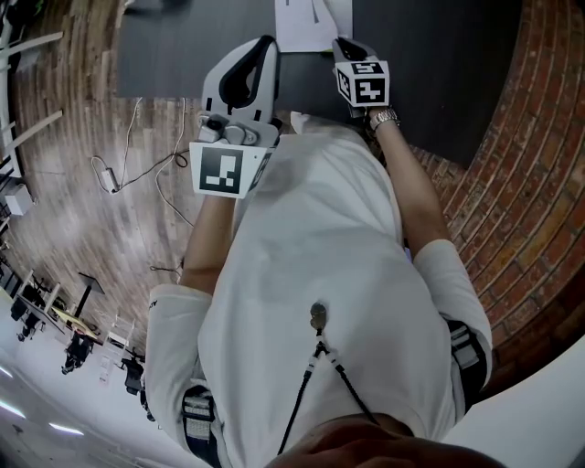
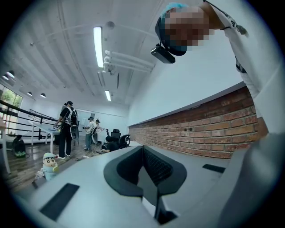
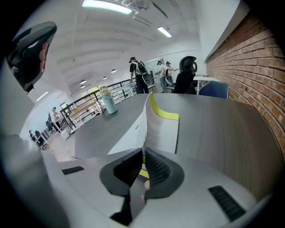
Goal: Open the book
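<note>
A white-paged book with a yellow-edged cover (image 3: 162,129) lies on the dark grey table (image 3: 222,133), part open. Some pages stand upright, pinched in the narrow jaws of the right gripper (image 3: 144,165) — laying them flat seemingly remains. The left gripper (image 2: 142,164) — jaws together, empty — points away.

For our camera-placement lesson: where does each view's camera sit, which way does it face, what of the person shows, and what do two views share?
Head view: on the person's head, facing steeply down; white shirt, left tool and right tool show.
Left gripper view: on the left tool, level along its shut jaws toward a brick wall; shirt at right.
Right gripper view: on the right tool, angled down along jaws clamped on the book; no arm shows.
Shared: book, in head and right gripper views.
</note>
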### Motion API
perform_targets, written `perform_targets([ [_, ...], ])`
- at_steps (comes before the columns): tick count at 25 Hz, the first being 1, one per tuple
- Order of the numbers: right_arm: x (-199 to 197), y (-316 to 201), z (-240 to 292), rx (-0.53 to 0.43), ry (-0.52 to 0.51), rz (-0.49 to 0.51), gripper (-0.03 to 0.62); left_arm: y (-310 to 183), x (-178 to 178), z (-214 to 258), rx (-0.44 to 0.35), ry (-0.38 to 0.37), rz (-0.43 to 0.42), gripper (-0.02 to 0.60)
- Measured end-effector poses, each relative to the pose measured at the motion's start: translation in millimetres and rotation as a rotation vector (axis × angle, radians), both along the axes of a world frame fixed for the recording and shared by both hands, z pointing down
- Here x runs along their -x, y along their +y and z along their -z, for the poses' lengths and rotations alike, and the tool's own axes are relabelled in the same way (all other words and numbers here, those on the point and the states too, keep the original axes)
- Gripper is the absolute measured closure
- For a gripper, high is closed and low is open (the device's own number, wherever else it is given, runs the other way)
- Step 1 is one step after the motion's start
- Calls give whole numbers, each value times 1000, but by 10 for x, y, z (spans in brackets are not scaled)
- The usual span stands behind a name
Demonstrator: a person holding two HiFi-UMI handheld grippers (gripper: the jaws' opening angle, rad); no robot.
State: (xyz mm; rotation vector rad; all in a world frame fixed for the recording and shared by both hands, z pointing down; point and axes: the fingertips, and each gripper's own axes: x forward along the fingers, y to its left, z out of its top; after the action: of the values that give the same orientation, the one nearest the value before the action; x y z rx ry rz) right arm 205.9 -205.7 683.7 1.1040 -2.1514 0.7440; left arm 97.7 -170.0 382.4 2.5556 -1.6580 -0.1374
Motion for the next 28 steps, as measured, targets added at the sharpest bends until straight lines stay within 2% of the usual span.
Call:
perform_targets([
  [6, -181, -17, -11, 9, -6, -40, 546, 13, -115, 14, -3, -4, -15, 558],
  [9, -267, -34, -24, 17, -6, -59, 546, 32, -174, -29, 1, -42, -52, 558],
  [13, -413, -28, -94, 31, -10, -88, 546, -5, -237, -2, -3, -18, -40, 558],
  [22, -584, -61, -186, 84, -48, -169, 546, -48, -244, -35, 8, -54, -63, 559],
  [28, -786, -127, -239, 87, -26, -209, 546, -95, -316, -62, 4, -58, -71, 558],
])
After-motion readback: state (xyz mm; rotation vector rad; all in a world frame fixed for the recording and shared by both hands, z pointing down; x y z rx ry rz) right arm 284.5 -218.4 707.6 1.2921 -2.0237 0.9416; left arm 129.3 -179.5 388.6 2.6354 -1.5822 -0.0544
